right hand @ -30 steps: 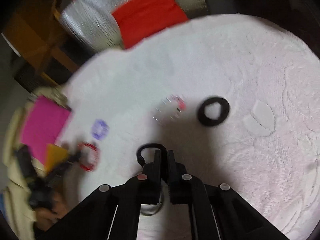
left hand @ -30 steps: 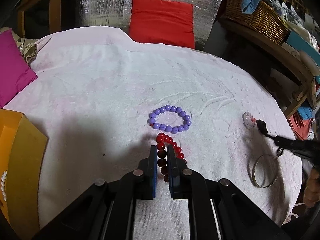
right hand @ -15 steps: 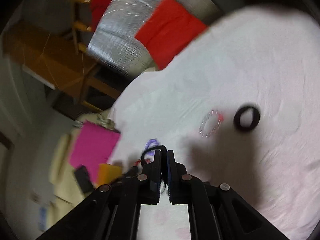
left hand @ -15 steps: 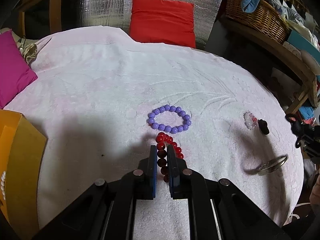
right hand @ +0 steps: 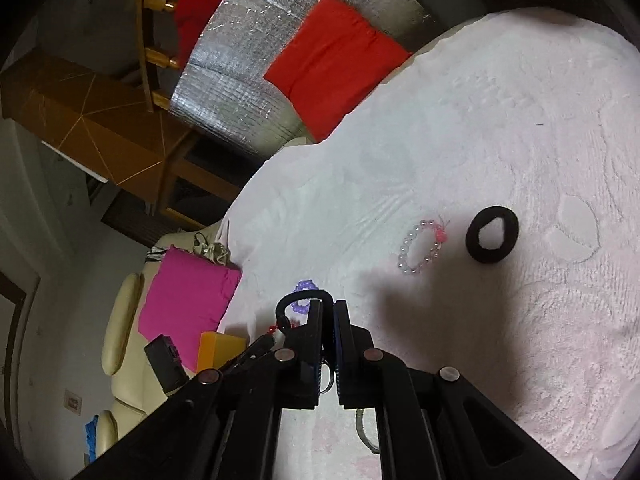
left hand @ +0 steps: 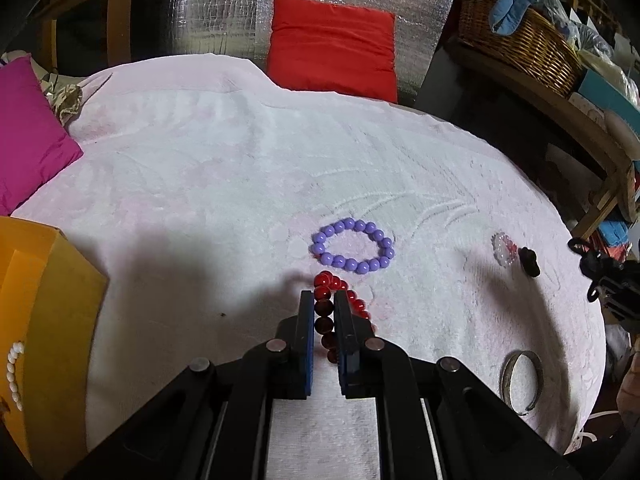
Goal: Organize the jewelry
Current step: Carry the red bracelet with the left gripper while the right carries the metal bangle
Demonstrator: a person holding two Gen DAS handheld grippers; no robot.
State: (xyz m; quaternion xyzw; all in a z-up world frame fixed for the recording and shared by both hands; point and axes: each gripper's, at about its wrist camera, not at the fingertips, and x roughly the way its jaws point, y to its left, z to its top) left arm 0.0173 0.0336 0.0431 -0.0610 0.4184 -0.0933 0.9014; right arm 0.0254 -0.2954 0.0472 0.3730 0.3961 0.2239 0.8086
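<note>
My left gripper [left hand: 324, 300] is shut on a red bead bracelet [left hand: 325, 321] that lies on the white towel [left hand: 240, 184]. A purple bead bracelet [left hand: 352, 245] lies just beyond it. My right gripper [right hand: 327, 308] is shut on a thin black hair tie [right hand: 298, 301] and holds it above the towel; it also shows at the right edge of the left wrist view [left hand: 608, 276]. A silver bangle [left hand: 520, 376] lies flat on the towel at the right. A clear bead bracelet [right hand: 422, 246] and a black scrunchie [right hand: 492, 235] lie further out.
A yellow box [left hand: 36, 320] with a string of white pearls [left hand: 14, 364] stands at the left. A pink cushion [left hand: 28, 132], a red cushion [left hand: 332, 46] and a wicker basket [left hand: 516, 40] ring the towel. The towel edge drops off at the right.
My right gripper lifted up and away to the right with the black hair tie. The silver bangle tipped up, then dropped flat on the towel. My left gripper stayed still on the red bracelet.
</note>
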